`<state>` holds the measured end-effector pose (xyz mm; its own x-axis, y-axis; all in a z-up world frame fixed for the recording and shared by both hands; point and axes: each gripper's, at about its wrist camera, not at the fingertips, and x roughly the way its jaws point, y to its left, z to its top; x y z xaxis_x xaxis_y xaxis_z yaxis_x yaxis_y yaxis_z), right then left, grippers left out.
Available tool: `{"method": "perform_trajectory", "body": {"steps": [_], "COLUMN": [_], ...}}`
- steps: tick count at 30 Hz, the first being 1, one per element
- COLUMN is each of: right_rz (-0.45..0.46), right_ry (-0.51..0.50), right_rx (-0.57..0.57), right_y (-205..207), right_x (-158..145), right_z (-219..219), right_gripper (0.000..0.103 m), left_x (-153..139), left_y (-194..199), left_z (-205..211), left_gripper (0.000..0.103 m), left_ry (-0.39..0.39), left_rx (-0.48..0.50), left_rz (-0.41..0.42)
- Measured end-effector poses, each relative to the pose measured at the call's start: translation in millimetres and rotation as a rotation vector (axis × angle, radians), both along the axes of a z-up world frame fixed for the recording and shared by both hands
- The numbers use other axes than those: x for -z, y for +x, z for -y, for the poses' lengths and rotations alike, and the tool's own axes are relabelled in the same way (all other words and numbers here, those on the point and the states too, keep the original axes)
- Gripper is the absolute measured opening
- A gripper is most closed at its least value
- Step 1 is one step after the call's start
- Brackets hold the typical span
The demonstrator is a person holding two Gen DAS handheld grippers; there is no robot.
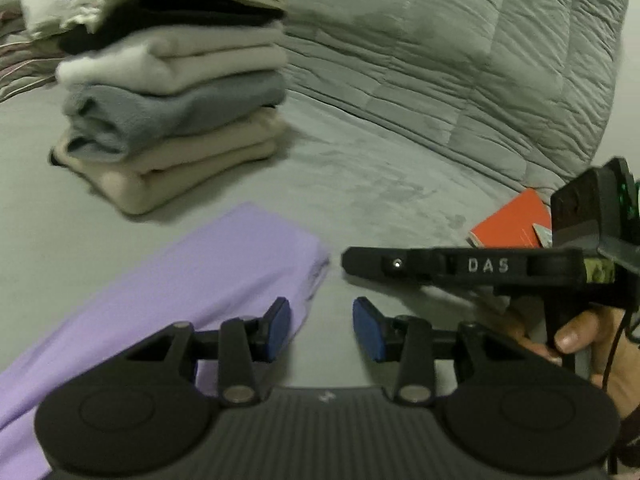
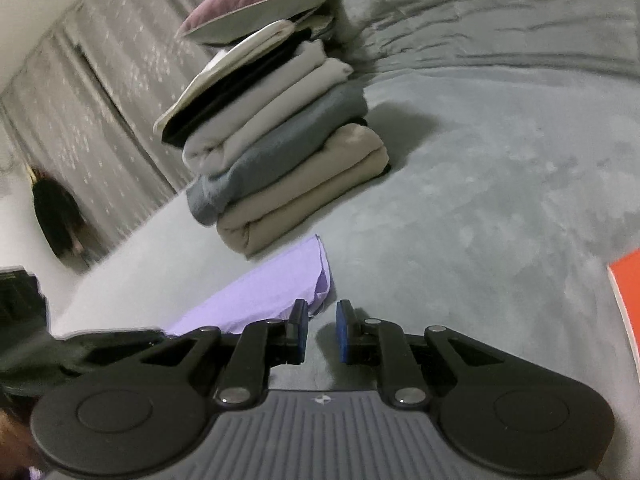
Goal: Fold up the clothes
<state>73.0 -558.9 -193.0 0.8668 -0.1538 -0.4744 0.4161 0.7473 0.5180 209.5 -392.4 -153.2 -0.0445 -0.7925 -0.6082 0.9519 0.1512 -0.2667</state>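
A folded lilac garment [image 1: 168, 292] lies flat on the grey bed, its short end toward the stack. My left gripper [image 1: 322, 330] is open at that garment's right edge, left pad [image 1: 278, 328] over the cloth, right pad over bare bed. My right gripper [image 1: 460, 266] comes in from the right, seen side-on, its tip just off the garment's corner. In the right wrist view the right gripper [image 2: 322, 334] is open with nothing between its blue pads, the lilac garment [image 2: 260, 296] just ahead to the left. A stack of folded clothes [image 1: 172, 92] [image 2: 280, 140] stands beyond.
An orange book [image 1: 512, 224] [image 2: 628, 296] lies on the bed to the right. A quilted grey duvet [image 1: 460, 60] is bunched at the back. A purple cushion [image 2: 256, 4] leans behind the stack. Curtains [image 2: 80, 100] hang past the bed's left edge. A hand [image 1: 592, 340] holds the right gripper.
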Motion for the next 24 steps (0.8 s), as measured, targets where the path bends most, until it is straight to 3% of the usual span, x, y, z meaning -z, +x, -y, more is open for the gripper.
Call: {"method": "perform_trajectory", "body": {"steps": [5, 8, 14, 20, 24], "right_rz": [0.001, -0.014, -0.047, -0.065, -0.085], "right_ry": [0.028, 0.008, -0.054, -0.143, -0.200], "right_rx": [0.003, 0.006, -0.045, -0.154, -0.232], "right_y": [0.7, 1.2, 6.7, 37.1, 64.1], "right_x": [-1.9, -8.0, -25.1, -48.0, -56.5], "right_z": [3.2, 0.9, -13.0, -47.9, -75.7], "right_gripper": [0.015, 0.020, 0.020, 0.021, 0.027], "left_x": [1.1, -4.8, -24.5, -35.8, -40.0], "left_y": [-7.3, -18.0, -13.3, 19.0, 39.1], "left_z": [13.2, 6.9, -48.9, -121.3, -172.7], "left_gripper": [0.039, 0.041, 0.045, 0.046, 0.047], "left_ry": [-0.048, -0.062, -0.056, 0.011, 0.034], "left_rx": [-0.001, -0.009, -0.094, -0.254, -0.361], "left_rz": [-0.052, -0.039, 0.012, 0.062, 0.075]}}
